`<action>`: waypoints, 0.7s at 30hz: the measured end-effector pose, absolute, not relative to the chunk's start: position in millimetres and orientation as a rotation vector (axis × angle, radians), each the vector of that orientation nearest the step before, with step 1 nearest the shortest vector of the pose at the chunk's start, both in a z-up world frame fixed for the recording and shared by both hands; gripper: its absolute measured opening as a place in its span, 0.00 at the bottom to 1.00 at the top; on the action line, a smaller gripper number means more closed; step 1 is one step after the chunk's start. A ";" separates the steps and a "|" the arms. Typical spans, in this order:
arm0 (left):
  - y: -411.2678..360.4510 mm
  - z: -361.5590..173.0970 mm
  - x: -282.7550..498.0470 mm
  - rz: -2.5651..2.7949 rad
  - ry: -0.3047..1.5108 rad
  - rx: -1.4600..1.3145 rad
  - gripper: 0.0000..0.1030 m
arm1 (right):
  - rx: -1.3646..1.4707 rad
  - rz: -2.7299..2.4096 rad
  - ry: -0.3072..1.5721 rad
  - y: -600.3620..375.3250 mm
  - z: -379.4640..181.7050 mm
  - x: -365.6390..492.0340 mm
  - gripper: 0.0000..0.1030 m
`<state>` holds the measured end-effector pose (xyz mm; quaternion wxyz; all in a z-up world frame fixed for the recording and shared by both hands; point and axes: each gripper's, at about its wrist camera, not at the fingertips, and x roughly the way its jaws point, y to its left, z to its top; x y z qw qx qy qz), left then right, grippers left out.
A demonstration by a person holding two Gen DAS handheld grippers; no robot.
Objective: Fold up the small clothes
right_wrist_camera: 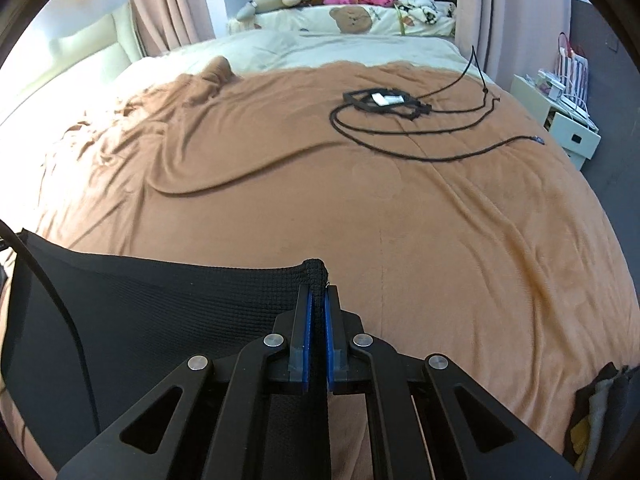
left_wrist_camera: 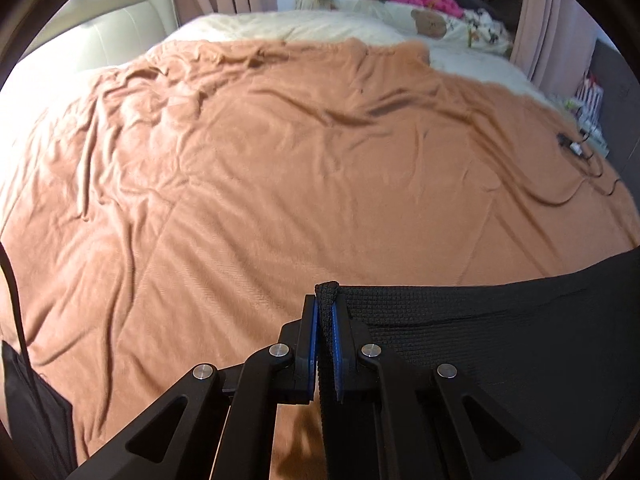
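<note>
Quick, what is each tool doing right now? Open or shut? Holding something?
Left tool: shut on a corner of the black cloth.
Right tool: shut on the other corner of that cloth.

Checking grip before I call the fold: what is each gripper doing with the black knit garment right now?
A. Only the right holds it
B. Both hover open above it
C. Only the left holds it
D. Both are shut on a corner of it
D: the left gripper and the right gripper each pinch a bunched corner of the black knit garment, its edge stretched between them above the brown blanket.
</note>
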<state>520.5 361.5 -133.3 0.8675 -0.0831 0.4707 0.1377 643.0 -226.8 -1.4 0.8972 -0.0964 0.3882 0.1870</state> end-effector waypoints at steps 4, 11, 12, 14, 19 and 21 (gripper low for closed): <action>366.6 -172.6 536.7 0.299 1.077 -0.162 0.07 | -0.240 0.368 0.866 -211.7 -23.8 667.0 0.02; 376.2 -176.0 533.4 0.329 1.093 -0.195 0.44 | -0.198 0.347 0.940 -217.0 -39.3 680.2 0.26; 377.3 -174.4 530.7 0.336 1.085 -0.199 0.50 | -0.196 0.341 0.934 -218.6 -38.1 678.1 0.40; 380.0 -168.9 523.7 0.343 1.070 -0.220 0.50 | -0.199 0.329 0.916 -222.1 -34.0 671.3 0.54; 375.5 -157.0 496.5 0.339 1.052 -0.285 0.53 | -0.215 0.321 0.918 -228.8 -25.4 641.9 0.55; 368.9 -151.5 484.8 0.336 1.044 -0.290 0.57 | -0.212 0.319 0.908 -231.7 -18.0 624.6 0.55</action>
